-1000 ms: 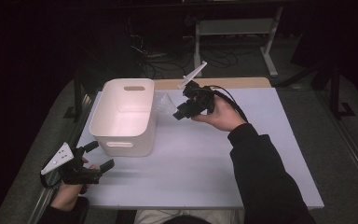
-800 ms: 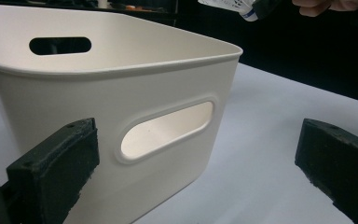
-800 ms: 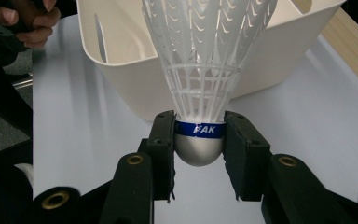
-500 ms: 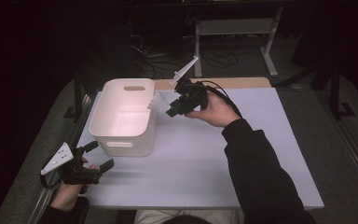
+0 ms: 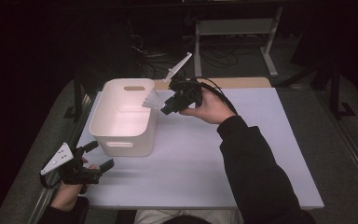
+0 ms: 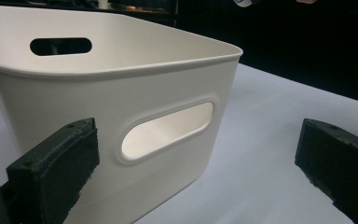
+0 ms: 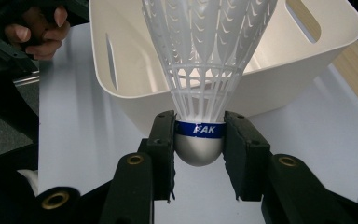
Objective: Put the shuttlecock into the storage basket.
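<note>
Right gripper view: shuttlecock [image 7: 199, 70] between jaws

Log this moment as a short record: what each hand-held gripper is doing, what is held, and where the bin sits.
held item: white plastic shuttlecock with a blue band
right hand-held gripper: shut on the shuttlecock's cork base, at the bin's far right rim
left hand-held gripper: open, empty, near the bin's front
bin: white, handle slots, nothing seen inside, left on the table
</note>
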Available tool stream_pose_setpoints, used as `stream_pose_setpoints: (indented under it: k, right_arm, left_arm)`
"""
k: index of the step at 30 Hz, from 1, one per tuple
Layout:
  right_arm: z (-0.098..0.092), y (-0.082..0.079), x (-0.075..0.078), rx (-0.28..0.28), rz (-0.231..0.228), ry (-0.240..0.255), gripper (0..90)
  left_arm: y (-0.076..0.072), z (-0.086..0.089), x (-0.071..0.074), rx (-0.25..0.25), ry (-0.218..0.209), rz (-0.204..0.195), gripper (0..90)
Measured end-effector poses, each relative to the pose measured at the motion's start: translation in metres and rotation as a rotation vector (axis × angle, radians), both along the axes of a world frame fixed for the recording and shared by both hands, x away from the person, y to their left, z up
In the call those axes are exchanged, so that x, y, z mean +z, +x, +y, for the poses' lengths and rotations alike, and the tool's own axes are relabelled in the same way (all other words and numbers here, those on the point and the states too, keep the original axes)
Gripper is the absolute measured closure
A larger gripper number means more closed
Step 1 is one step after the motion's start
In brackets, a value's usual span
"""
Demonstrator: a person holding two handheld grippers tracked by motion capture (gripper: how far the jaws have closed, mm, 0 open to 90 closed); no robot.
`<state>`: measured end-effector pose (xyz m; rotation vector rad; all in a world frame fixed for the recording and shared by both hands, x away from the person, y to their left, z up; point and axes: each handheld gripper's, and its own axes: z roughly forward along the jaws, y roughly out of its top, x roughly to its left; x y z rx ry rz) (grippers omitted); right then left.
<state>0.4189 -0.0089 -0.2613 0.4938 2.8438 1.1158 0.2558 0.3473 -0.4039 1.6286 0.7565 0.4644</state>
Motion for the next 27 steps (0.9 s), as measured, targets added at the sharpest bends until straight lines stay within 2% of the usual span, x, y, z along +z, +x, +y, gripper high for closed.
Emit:
stream_pose_setpoints:
  k: [27]
  right_arm:
    - [0.022, 0.004, 0.009, 0.025, -0.016, -0.01, 63.7]
  left_arm:
    - [0.0, 0.0, 0.0, 0.0, -0.001, 0.0, 0.0]
